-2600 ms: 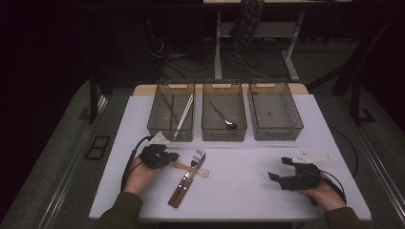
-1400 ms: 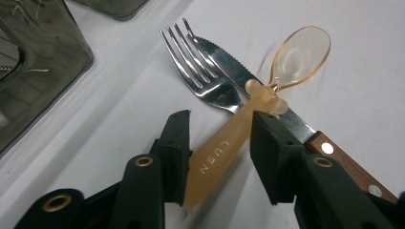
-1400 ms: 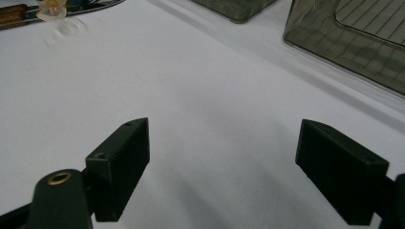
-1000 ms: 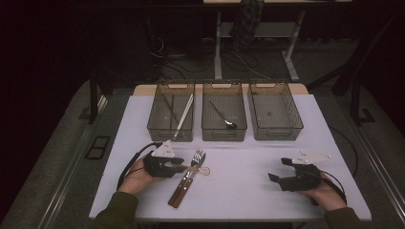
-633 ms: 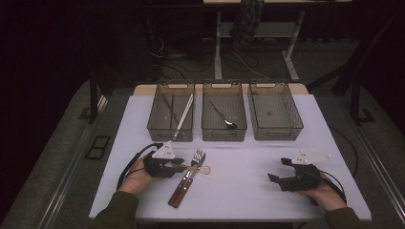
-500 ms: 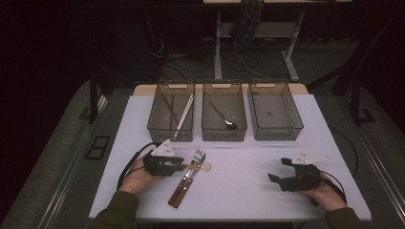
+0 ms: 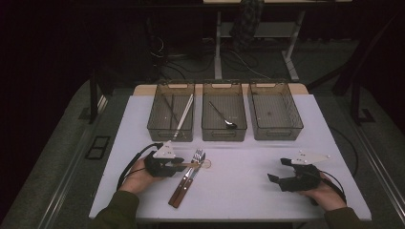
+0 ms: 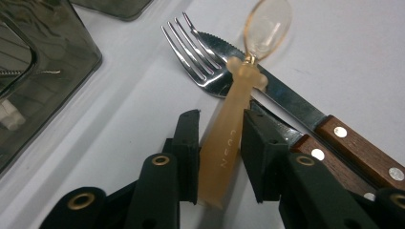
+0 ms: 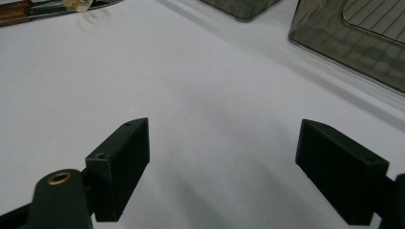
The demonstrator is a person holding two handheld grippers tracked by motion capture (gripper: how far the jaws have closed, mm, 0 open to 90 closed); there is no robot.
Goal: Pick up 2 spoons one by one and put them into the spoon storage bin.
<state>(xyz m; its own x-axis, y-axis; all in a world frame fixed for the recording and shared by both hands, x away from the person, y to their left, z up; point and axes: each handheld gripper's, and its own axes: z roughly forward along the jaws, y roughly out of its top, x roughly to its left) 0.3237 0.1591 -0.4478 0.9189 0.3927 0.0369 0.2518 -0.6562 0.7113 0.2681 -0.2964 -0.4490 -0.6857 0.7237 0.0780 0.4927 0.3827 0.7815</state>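
The left tongs have just been closing and now clench the handle of the translucent amber plastic spoon, whose long axis runs straight ahead, bowl resting across the steel fork. The right tongs gape, released, well apart.

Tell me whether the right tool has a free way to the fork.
Probably yes: the right tool stands open over bare table, nothing between it and the fork. The spoon lies across it, though.
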